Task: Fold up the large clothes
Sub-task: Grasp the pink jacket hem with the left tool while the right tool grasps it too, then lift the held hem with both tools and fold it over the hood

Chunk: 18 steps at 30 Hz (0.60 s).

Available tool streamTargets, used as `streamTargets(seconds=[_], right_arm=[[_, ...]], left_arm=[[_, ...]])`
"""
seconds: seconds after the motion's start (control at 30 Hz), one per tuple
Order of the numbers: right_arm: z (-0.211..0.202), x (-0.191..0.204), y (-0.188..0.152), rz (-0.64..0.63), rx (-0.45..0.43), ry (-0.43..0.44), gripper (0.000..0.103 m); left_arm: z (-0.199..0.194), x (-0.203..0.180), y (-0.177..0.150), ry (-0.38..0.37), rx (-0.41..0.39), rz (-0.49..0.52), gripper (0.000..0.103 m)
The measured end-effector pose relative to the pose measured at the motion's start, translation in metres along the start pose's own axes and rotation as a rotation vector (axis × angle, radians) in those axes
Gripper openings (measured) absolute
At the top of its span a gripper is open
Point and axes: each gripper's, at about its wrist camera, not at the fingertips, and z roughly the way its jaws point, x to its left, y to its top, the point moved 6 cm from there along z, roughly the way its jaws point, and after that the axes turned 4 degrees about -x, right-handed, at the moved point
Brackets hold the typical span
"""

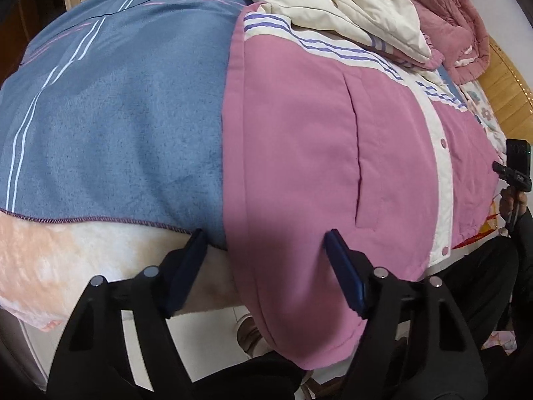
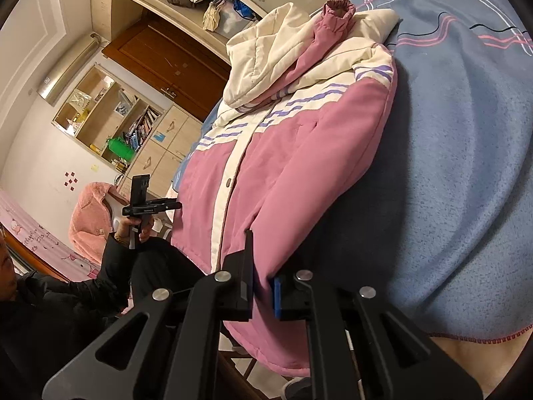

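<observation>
A pink and cream padded jacket (image 1: 299,153) with purple stripes, a cream hood and a snap placket lies face up on a blue blanket, its hem hanging over the bed edge. It also shows in the right wrist view (image 2: 266,166), a sleeve folded across the chest. My left gripper (image 1: 265,236) is open, its fingers straddling the jacket's hem corner at the bed edge. My right gripper (image 2: 261,266) is shut on the jacket's hem edge. The other gripper shows far right in the left wrist view (image 1: 514,170) and at left in the right wrist view (image 2: 146,200).
The blue blanket (image 1: 116,116) covers the bed, over a peach blanket (image 1: 50,260). A pink quilted garment (image 1: 456,23) lies at the bed's far end. Wardrobe and shelves (image 2: 133,126) stand beyond. Tiled floor and a shoe (image 1: 246,330) are below.
</observation>
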Motion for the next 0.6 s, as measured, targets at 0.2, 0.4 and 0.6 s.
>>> streamTargets(seconds=[0.2,0.4,0.6], right_arm=[[0.002,0.000,0.001,0.001,0.003,-0.001,0.008],[0.004,-0.001,0.002,-0.002,0.007,-0.008,0.009],[0.002,-0.002,0.001,0.004,0.008,-0.013,0.009]], left_arm=[[0.006,-0.009,-0.013,-0.031,0.055,0.032,0.073],[0.012,-0.015,-0.020,-0.070,0.094,0.043,0.047],[0.000,-0.025,-0.018,-0.136,0.047,0.069,0.017]])
